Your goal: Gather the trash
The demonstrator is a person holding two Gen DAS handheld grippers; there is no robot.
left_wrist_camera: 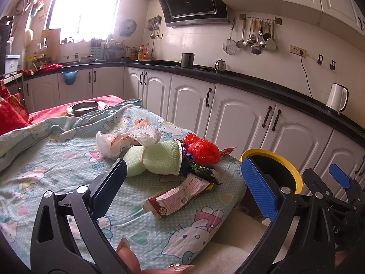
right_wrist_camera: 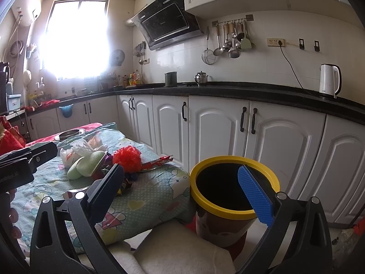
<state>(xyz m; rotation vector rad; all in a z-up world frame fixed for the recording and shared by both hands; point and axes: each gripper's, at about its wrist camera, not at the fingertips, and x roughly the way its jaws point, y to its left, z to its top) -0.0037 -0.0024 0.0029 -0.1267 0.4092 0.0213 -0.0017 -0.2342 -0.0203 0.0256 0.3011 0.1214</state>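
Trash lies in a heap on the cartoon-print cloth (left_wrist_camera: 57, 159): a red-brown snack wrapper (left_wrist_camera: 175, 197) nearest me, a crumpled red plastic bag (left_wrist_camera: 204, 151), a pale green foam net (left_wrist_camera: 157, 159), a white foam net (left_wrist_camera: 146, 134) and a white bag (left_wrist_camera: 109, 146). My left gripper (left_wrist_camera: 184, 182) hovers open just above the snack wrapper, nothing between its fingers. A yellow-rimmed bin (right_wrist_camera: 232, 182) with a dark inside stands off the table's right corner. Over the bin's mouth my right gripper (right_wrist_camera: 182, 187) is open and empty. The heap's red bag (right_wrist_camera: 126, 156) shows left of it.
White cabinets (right_wrist_camera: 216, 132) under a black counter (right_wrist_camera: 228, 90) run close behind the table and bin. A metal dish (left_wrist_camera: 85, 108) sits on a red cloth at the far end. A white kettle (right_wrist_camera: 328, 83) stands on the counter. A white towel (right_wrist_camera: 178, 248) lies below the bin.
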